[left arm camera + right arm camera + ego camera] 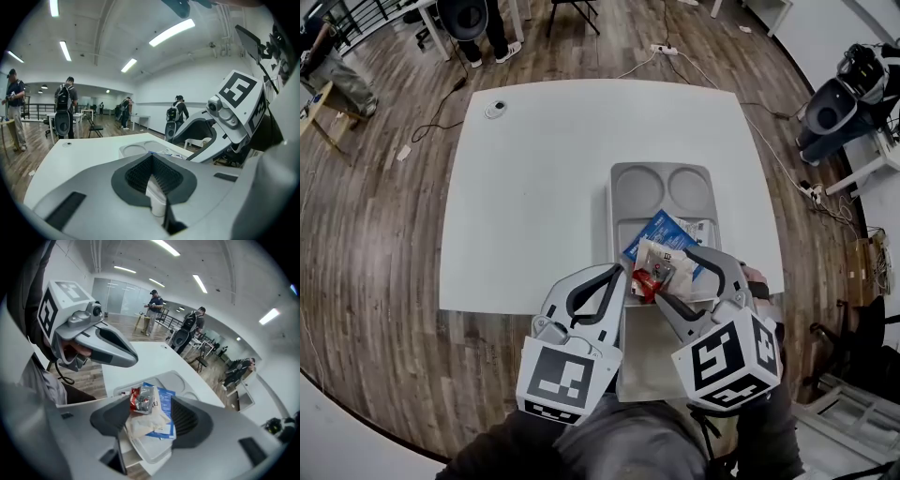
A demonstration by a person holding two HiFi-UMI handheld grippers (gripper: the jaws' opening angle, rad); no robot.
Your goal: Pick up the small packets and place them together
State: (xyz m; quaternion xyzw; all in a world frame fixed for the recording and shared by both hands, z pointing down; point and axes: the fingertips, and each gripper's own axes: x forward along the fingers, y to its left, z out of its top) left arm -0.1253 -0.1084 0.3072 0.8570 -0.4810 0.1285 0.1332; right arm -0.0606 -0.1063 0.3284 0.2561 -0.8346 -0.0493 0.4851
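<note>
A grey tray (623,171) sits at the near right of the white table (534,187). In its near part lies a pile of small packets: a blue one (661,228), white ones (659,253), and a red-and-clear one (652,277) on top. My right gripper (675,275) stands open over the pile. In the right gripper view the red-and-clear packet (142,399) lies between the jaws, close to the left pad, with a white packet (145,422) and the blue packet (167,394) under it. My left gripper (619,271) is just left of the pile, shut and empty (152,161).
The tray's far end has two round hollows (664,190), both empty. A small round white object (495,110) lies at the table's far left. The table's front edge runs just under both grippers. Several people, chairs and floor cables surround the table.
</note>
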